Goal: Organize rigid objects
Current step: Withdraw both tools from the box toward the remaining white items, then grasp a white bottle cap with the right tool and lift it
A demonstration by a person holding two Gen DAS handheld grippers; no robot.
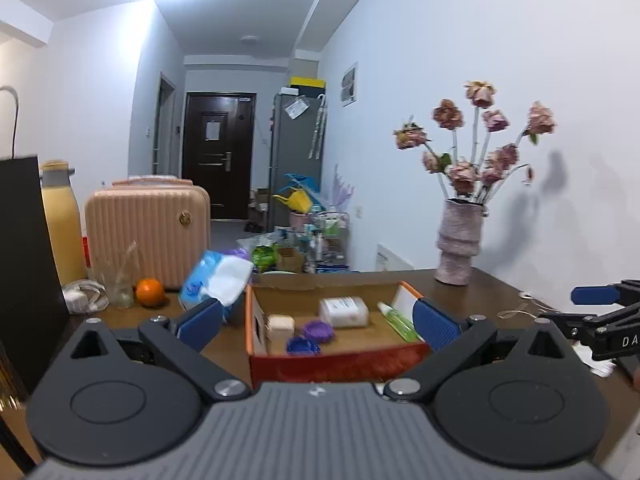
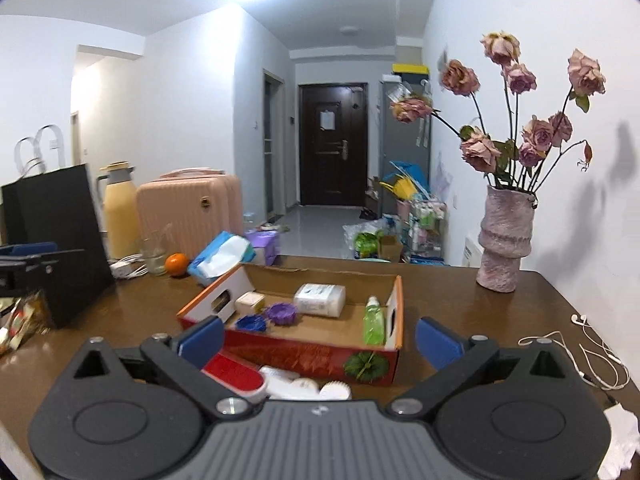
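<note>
Both my right gripper [image 2: 318,340] and left gripper [image 1: 318,322] have their fingers spread wide with nothing between them. Mid-frame on the table [image 2: 460,300], the cardboard box [image 2: 296,350] runs left to right. Inside lie five things: one green bottle [image 2: 374,322] pointing away, two purple lids [image 2: 282,313], one white jar [image 2: 320,299] and one small white box [image 2: 249,302].

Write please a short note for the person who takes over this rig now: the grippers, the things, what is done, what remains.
Left gripper: open, empty. Right gripper: open, empty.
In the cardboard box: green bottle, white pack, small beige box, purple lid, blue lid.
Left on the table, before the box: red-and-white brush and white items.
Next, probably: put these into the box.
</note>
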